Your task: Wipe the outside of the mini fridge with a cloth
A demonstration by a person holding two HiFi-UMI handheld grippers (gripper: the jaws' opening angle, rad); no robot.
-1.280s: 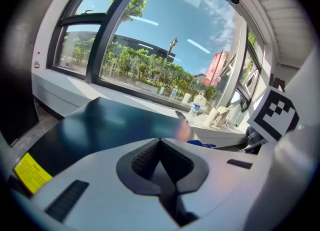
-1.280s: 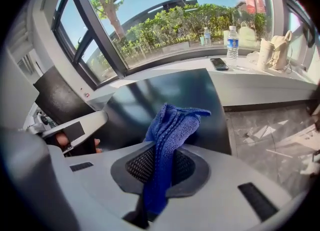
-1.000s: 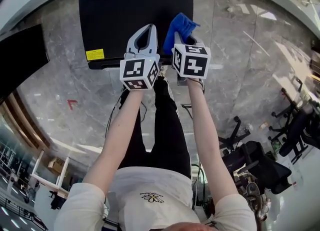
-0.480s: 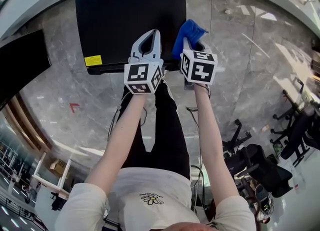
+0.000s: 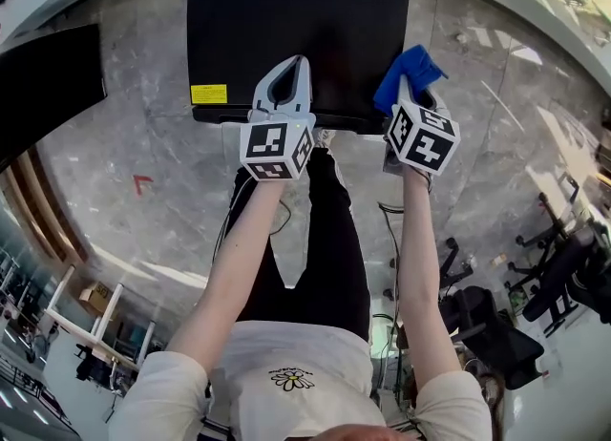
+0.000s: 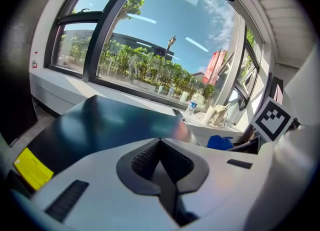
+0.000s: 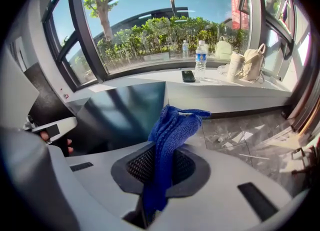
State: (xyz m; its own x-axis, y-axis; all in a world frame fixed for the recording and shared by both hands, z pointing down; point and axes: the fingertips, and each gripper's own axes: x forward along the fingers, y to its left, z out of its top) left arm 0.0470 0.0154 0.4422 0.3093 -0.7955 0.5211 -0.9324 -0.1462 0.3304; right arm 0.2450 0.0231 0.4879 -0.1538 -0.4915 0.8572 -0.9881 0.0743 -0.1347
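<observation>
At far left a second dark cabinet (image 5: 48, 86) stands on the grey marbled floor (image 5: 115, 153), apart from the black mini fridge (image 5: 296, 19), which sits at top centre of the head view with its flat top facing the camera. A yellow label (image 5: 208, 94) is fixed near the fridge's front left corner. The left claw (image 5: 286, 72) hovers over the front edge of the fridge top. The left gripper view shows this claw (image 6: 160, 142) clenched, jaw faces met, nothing between them. The right claw (image 5: 409, 95) sits at the fridge's front right corner and is clamped on a blue cloth (image 5: 406, 69). In the right gripper view the cloth (image 7: 172, 125) stands up out of the jaws as a folded knit strip. Contact between cloth and fridge cannot be confirmed. Beyond, on the window sill (image 7: 240, 92), lie a phone (image 7: 188, 76), a water bottle (image 7: 200, 55) and a pale bag (image 7: 252, 62).
</observation>
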